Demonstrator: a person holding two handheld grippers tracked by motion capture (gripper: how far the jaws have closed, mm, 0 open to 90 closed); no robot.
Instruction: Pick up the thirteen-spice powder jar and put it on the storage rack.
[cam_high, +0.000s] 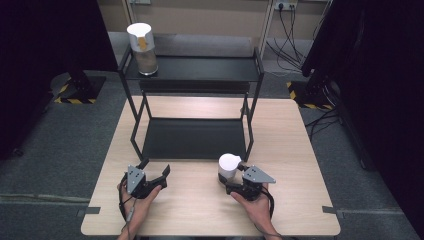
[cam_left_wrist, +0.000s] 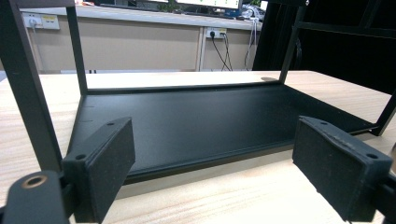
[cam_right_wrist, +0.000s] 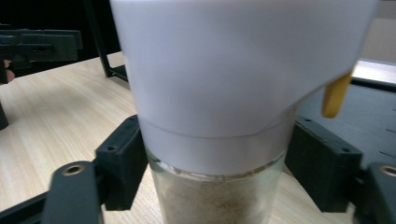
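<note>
Jar (cam_high: 228, 169) pinched in right gripper (cam_high: 235, 181) jaws, beside shelf (cam_high: 195, 156) edge, left gripper (cam_high: 156, 172) jaws spread.

A light wooden table (cam_high: 200, 200) fills the middle and lower part of the high view, standing on grey carpet. On its far half sits a black two-tier metal rack (cam_high: 195, 75). The rack's lower tray (cam_high: 195, 137) rests flat on the tabletop at the centre of the frame. On the upper shelf, toward the upper left, stands a white-capped jar (cam_high: 141, 48). A second jar (cam_high: 228, 168) of the same kind stands on the bare wood, lower right of centre.
</note>
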